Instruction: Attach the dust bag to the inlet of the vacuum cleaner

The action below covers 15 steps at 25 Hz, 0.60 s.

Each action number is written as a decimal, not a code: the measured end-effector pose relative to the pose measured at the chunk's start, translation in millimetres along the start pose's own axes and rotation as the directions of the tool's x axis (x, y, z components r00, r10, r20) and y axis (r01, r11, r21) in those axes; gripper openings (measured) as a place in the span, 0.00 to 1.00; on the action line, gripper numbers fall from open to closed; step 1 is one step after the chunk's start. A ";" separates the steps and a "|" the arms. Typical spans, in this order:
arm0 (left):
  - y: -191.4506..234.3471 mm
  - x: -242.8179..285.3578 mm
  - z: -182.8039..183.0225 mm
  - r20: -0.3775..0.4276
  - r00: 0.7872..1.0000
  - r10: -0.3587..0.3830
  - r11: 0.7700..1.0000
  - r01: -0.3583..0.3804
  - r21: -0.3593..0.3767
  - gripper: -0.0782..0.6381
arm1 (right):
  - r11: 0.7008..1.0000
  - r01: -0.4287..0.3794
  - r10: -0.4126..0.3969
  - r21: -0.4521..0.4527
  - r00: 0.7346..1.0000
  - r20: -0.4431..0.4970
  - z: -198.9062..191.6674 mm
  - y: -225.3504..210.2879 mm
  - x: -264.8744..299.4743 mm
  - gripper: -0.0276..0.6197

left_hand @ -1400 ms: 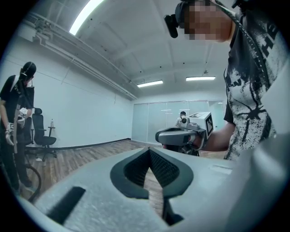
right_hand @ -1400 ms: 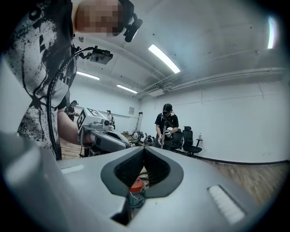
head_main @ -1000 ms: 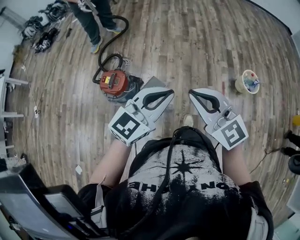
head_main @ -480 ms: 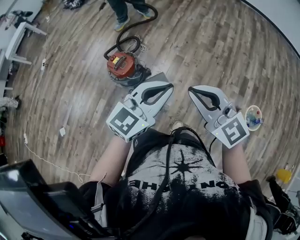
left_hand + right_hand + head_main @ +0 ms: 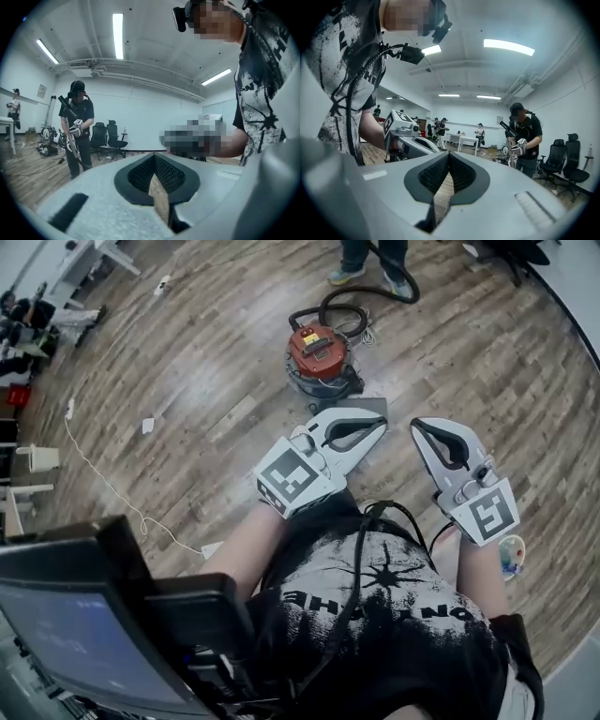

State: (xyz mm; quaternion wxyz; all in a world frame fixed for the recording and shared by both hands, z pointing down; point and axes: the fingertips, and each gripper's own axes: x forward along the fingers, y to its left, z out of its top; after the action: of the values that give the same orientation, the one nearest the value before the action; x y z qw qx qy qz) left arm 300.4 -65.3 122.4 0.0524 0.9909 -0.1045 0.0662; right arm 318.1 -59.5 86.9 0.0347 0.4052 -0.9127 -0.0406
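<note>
Vacuum cleaner (image 5: pixel 317 352) — round, red on top — stands on the wooden floor (image 5: pixel 206 390) in the upper middle of the head view. Its black hose (image 5: pixel 339 307) loops behind it towards the top edge. A grey flat piece (image 5: pixel 367 407) lies on the floor just below and right of the vacuum cleaner. The head view does not show whether this is the dust bag, and the left gripper covers its lower part.

The left gripper (image 5: pixel 381 425) reaches in from the centre of the frame, its tip pointing up and right. The right gripper (image 5: pixel 416 426) is held beside it, right of centre, and the two tips are near each other but apart. Each gripper's own view shows its fingers (image 5: pixel 140 176) clenched, meeting at the tips with nothing between them — only a strip of floor shows through the slit behind the ridged pads.

Another person (image 5: pixel 375 257) stands at the top edge just beyond the hose, with only legs and shoes in view. A white cable (image 5: pixel 103 479) trails across the floor at the left. A dark screen (image 5: pixel 75 634) fills the lower left corner, and a small bowl (image 5: pixel 512 555) sits at the right edge.
</note>
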 end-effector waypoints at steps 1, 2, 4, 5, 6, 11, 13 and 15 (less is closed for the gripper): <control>8.5 -3.0 0.2 0.002 1.000 0.014 1.000 -0.014 -0.004 0.11 | 1.000 -0.018 0.018 -0.004 1.000 0.001 0.5 -2.2 10.5 0.05; 17.3 -5.8 0.6 0.004 1.000 0.026 1.000 -0.026 -0.007 0.11 | 0.999 -0.034 0.034 -0.008 0.999 0.003 1.1 -4.9 21.0 0.05; 35.4 -10.3 2.0 0.010 0.999 0.043 0.999 -0.043 -0.009 0.11 | 0.998 -0.055 0.055 -0.017 0.998 0.003 2.3 -11.1 41.3 0.05; 45.0 -12.4 2.9 0.015 0.999 0.047 0.999 -0.047 -0.010 0.11 | 0.998 -0.063 0.063 -0.023 0.998 0.001 2.7 -14.4 51.3 0.05; 55.1 -14.3 3.9 0.021 0.999 0.051 0.999 -0.050 -0.011 0.11 | 0.997 -0.070 0.070 -0.029 0.998 -0.003 2.6 -17.8 60.9 0.05; 100.6 -22.3 2.8 0.046 0.996 0.075 0.997 -0.075 -0.008 0.11 | 0.995 -0.082 0.079 -0.051 0.996 -0.048 -13.5 -38.3 96.1 0.05; 113.4 -24.6 -2.3 0.035 0.996 0.087 0.996 -0.086 -0.011 0.11 | 0.995 -0.082 0.077 -0.057 0.993 -0.088 -26.2 -45.9 102.4 0.05; 124.3 -23.6 -7.5 0.017 0.994 0.104 0.994 -0.103 -0.021 0.11 | 0.993 -0.098 0.089 -0.065 0.988 -0.123 -39.2 -53.5 106.2 0.05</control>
State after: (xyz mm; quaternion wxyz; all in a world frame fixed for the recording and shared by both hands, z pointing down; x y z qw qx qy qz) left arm 250.0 -180.6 137.6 0.0580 0.9842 -0.1568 0.0586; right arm 290.3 -175.8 123.7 0.1057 0.3622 -0.9249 -0.0466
